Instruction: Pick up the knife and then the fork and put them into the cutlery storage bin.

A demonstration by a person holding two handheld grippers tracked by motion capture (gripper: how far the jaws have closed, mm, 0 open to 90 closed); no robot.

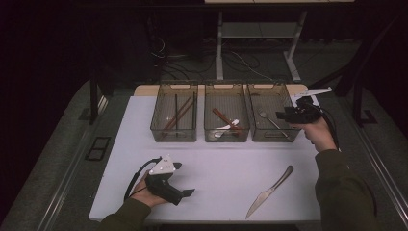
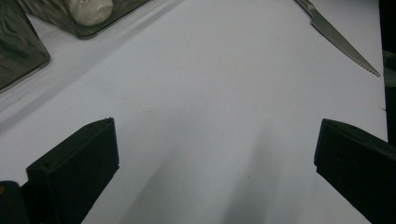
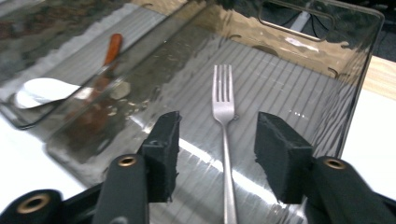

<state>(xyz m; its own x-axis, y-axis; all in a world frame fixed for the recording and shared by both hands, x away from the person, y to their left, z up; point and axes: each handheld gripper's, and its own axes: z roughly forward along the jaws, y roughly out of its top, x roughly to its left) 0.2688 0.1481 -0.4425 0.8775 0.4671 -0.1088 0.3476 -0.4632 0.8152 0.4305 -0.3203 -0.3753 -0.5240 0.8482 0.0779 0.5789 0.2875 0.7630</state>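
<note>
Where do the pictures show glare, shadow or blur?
High view: dark surroundings, lit white table. Left gripper view: soft shadows on the table, knife sharp, near bins blurred. Right gripper view: glare streaks on the clear bin under the fork.

The left gripper [image 1: 185,191] is lying low near the person's body, its jaws standing wide apart. The right gripper [image 1: 280,115] is reaching forward on an outstretched arm, its jaws parted and pressing on nothing.

Room dim, dark surround; white table [image 1: 216,187] lit from above; glare on bin [image 3: 299,60]; soft shadows.
</note>
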